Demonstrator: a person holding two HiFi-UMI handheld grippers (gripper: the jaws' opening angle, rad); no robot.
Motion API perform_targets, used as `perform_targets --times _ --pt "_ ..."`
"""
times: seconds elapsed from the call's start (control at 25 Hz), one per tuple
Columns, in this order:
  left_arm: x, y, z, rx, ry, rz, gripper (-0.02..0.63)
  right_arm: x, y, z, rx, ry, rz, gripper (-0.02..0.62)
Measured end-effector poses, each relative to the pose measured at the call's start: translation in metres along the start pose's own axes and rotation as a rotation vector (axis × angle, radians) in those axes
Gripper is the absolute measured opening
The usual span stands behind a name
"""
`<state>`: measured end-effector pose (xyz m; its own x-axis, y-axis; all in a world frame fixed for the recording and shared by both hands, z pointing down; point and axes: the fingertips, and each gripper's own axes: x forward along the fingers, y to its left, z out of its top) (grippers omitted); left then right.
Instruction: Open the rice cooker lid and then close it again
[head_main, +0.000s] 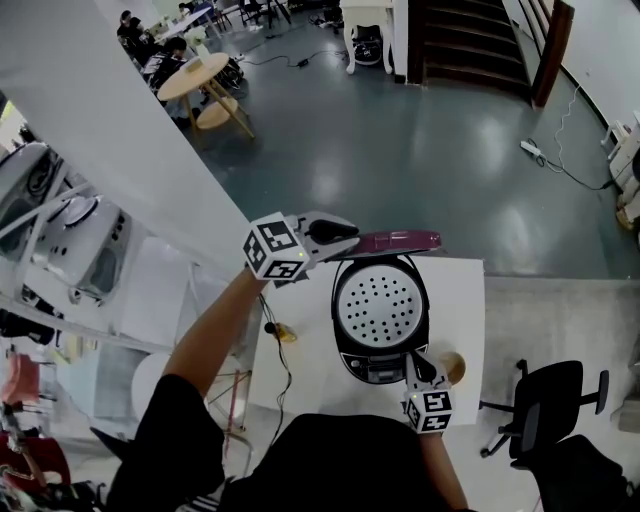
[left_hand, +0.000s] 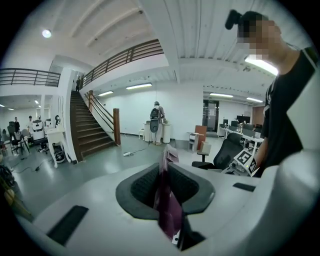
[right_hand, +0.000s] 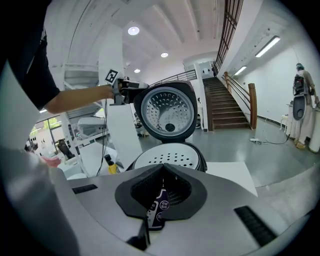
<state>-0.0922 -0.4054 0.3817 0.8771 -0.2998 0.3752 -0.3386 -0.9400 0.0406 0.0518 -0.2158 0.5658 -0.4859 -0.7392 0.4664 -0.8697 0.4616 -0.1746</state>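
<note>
- While the lid (head_main: 400, 241) stands open at the back of the cooker (head_main: 378, 305), head view gives it edge-on only, as a purple strip. The cooker sits on a white table (head_main: 300, 385).
- Head view: L gripper (head_main: 345, 236) at the lid's left end, R gripper (head_main: 415, 362) at the cooker's front edge. The two are well apart.
- L gripper view alone shows the pinch: jaws clamped on the lid's purple rim, which runs up btw the pads. No cooker body in that view.
- R gripper view alone shows the lid's inner face: a round metal plate w/ dimples, upright, facing the cam, L gripper at its top-left corner.
- Same view: R jaws pressed together, nothing btw them. The purple panel (right_hand: 159, 212) w/ round buttons shows just past the tips; touching or not, can't tell.
- Both head & R gripper views show the white perforated plate in the cooker's mouth.
- Head view only: tan round item (head_main: 453, 366) just beside R gripper, black chair (head_main: 545, 405) right of the table.
- Yellow bottle (head_main: 285, 332) left of the cooker shows in head & R gripper views, not L.
- Count: 1 cooker, 1 lid, 2 grippers, 1 table, 1 bottle, 1 tan item, 1 chair by the table.
</note>
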Motion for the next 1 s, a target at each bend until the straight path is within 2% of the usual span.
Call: perform_targets --times 0.36,0.6,0.76,1.0 --pt "0.002 -0.034 -0.013 0.023 0.034 -0.015 0.054 -0.004 0.009 0.003 0.0 -0.015 0.021 0.0" --pt "0.002 -0.041 -0.016 0.078 0.083 0.083 0.054 -0.008 0.015 0.002 -0.008 -0.014 0.026 0.0" --pt "0.005 -0.056 -0.023 0.068 0.114 0.043 0.052 -0.012 0.018 0.001 -0.008 -0.017 0.026 0.0" --pt "0.008 -0.084 -0.041 0.115 0.167 0.016 0.052 -0.019 0.022 0.002 -0.007 -0.032 0.04 0.0"
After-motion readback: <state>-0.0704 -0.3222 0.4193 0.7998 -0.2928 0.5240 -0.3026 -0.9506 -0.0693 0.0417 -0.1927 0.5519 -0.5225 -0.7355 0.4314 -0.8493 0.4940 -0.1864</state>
